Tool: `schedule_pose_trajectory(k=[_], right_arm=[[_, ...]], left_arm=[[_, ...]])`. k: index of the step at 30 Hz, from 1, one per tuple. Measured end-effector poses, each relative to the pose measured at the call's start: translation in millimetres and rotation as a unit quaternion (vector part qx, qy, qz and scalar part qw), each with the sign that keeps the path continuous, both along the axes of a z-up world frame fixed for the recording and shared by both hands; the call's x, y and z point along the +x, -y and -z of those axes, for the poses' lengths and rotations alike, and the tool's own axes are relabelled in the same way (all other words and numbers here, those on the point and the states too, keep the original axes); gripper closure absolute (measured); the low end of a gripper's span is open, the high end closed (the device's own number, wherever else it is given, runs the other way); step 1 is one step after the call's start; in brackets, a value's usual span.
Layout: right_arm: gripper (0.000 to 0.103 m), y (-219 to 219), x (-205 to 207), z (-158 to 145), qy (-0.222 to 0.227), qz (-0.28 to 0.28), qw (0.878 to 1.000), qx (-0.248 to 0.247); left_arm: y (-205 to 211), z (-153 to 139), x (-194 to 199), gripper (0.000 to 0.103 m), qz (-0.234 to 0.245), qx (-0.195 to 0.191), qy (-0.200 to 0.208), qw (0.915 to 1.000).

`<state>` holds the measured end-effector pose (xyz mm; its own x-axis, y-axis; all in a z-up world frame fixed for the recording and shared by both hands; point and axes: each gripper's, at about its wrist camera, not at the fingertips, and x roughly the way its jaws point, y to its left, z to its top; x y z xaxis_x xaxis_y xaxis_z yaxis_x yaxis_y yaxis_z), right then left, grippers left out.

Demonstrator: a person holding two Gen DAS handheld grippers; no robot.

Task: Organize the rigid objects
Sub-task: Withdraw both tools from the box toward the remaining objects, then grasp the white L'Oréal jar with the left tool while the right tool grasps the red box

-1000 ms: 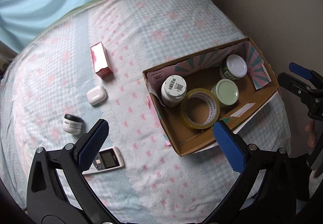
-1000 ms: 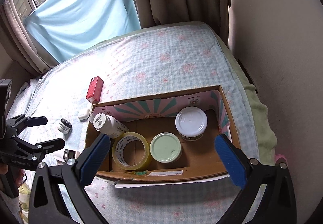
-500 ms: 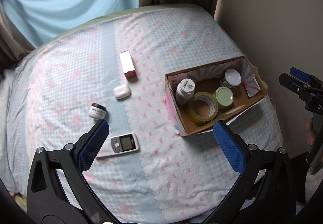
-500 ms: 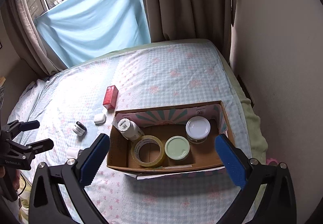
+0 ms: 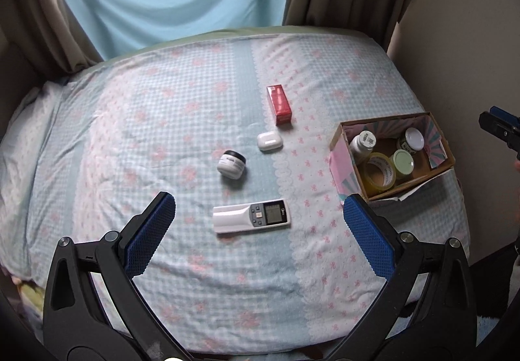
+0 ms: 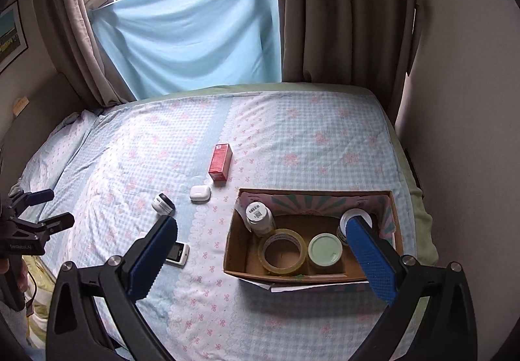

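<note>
Both grippers hang above the gingham bedspread, jaws spread wide, holding nothing: left gripper, right gripper. Loose on the bed, left wrist view: white remote control dead centre, white cream jar with black lid at 12 o'clock from it, white earbud case and red carton beyond. Open cardboard box at 3 o'clock holds white pill bottle, yellow tape roll, green-lidded jar, white-lidded jar.
</note>
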<state>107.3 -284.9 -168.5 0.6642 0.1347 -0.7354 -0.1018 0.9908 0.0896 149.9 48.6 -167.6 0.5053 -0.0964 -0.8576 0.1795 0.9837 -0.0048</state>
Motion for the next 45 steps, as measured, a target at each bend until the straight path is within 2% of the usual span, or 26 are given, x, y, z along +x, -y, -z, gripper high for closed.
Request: schedule_pose_trajectory(k=[6,9,17,22,28,34,39,42,45], right_arm=[[0.0,-51.7,21.8,-17.1,0.005,0.006,1.0,0.003],[0.0,-77.8,44.5,-20.1,-0.001,0.009,1.0,0.001],[0.0,-129.1,130.0,-0.7,-0.066,-0.002,0.998,0.0],[0.0,-146.8,191.6,41.8,-0.128,-0.023,0.992,-0.006],[0.0,-155.9,265.9,110.9,-0.195,-0.043,0.98,0.001],[0.0,-168.3,329.1,186.9,-0.257,-0.055,0.965,-0.022],[0.002,-180.3,360.5,244.7,-0.311,-0.058,0.948,-0.037],[0.002,-186.4,367.5,266.5,-0.33,-0.057,0.941,-0.045],[0.008,-188.6,370.4,284.4,-0.349,-0.052,0.935,-0.047]], left_arm=[[-43.1,5.5,22.5,0.0,0.008,0.004,-0.011,0.9999],[-58.6,14.7,42.3,0.0,0.015,0.003,-0.031,0.9994],[-80.2,64.9,106.6,0.0,0.025,-0.023,-0.111,0.9932],[-75.6,105.9,146.1,0.0,0.025,-0.019,-0.141,0.9895],[-59.5,162.7,189.1,0.0,0.014,-0.018,-0.179,0.9835],[-41.0,233.3,214.2,0.0,0.005,-0.01,-0.222,0.9749],[-31.5,281.2,224.1,0.001,0.015,0.01,-0.254,0.9671],[-27.2,297.8,224.5,0.005,0.023,0.02,-0.267,0.9633],[-24.1,307.7,225.1,0.009,0.026,0.026,-0.273,0.9614]])
